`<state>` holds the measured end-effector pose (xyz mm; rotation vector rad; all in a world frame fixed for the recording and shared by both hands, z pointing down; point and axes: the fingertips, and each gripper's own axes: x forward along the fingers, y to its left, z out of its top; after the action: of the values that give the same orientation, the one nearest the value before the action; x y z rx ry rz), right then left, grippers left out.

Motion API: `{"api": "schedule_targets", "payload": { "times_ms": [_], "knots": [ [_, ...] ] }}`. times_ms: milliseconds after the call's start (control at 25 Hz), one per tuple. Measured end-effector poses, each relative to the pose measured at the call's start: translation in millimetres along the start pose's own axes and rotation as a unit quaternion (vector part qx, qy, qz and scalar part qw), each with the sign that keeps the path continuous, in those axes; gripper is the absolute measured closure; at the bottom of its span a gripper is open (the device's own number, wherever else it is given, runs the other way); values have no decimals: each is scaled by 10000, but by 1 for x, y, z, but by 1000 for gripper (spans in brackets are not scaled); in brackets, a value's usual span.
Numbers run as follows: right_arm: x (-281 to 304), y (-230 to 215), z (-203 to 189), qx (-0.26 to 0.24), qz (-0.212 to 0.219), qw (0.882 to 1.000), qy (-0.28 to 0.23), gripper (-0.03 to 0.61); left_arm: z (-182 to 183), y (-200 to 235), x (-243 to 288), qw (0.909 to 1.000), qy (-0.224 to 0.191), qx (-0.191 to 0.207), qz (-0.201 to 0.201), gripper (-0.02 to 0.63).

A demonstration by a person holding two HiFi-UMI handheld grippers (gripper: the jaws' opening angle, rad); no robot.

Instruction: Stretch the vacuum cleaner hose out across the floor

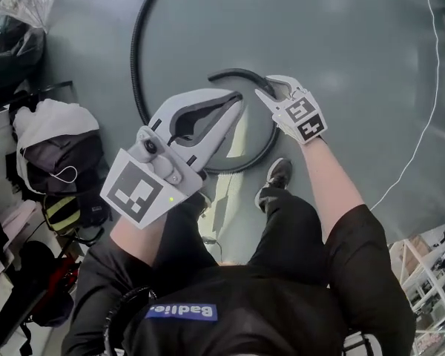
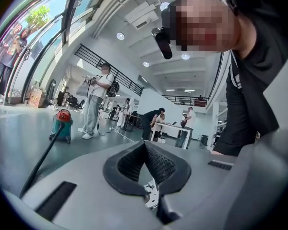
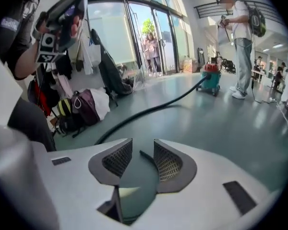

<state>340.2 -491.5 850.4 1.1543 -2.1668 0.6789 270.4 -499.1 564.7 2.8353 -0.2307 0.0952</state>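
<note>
Two grippers held low over a grey floor [image 1: 341, 43], beside the looped end of the vacuum cleaner hose [image 1: 137, 58].

In the head view the black hose comes down from the top edge, curves round under both grippers and ends in a free tip just beside the right gripper [image 1: 265, 86]. That gripper's jaws stand apart and grip nothing. In the right gripper view a thin dark piece shows in the gap, probably the hose tip lying on the floor beyond, though the view is too soft to be sure. The left gripper [image 1: 236, 97] has its jaws closed on each other with nothing between them. In the right gripper view the hose runs away across the floor to a red-topped vacuum cleaner [image 3: 211, 78], and bags [image 1: 55, 147] are heaped at the left.
</note>
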Motion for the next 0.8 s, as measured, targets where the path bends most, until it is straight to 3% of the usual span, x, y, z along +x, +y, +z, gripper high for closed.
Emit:
{"api": "schedule_targets", "payload": {
  "times_ms": [200, 360, 520, 800],
  "knots": [
    [110, -54, -117, -238, -37, 9948, 990, 402, -89, 42, 9, 10000, 27, 7, -34, 618],
    [178, -75, -183, -799, 94, 9817, 1724, 393, -119, 65, 5, 9996, -116, 232, -126, 618],
    [228, -93, -211, -1312, 67, 9669, 2189, 382, -153, 88, 1, 9985, 99, 546, -36, 618],
    [264, -99, -243, -1343, 182, 9539, 2676, 380, -199, 109, 2, 9977, 528, 422, 50, 618]
  ]
}}
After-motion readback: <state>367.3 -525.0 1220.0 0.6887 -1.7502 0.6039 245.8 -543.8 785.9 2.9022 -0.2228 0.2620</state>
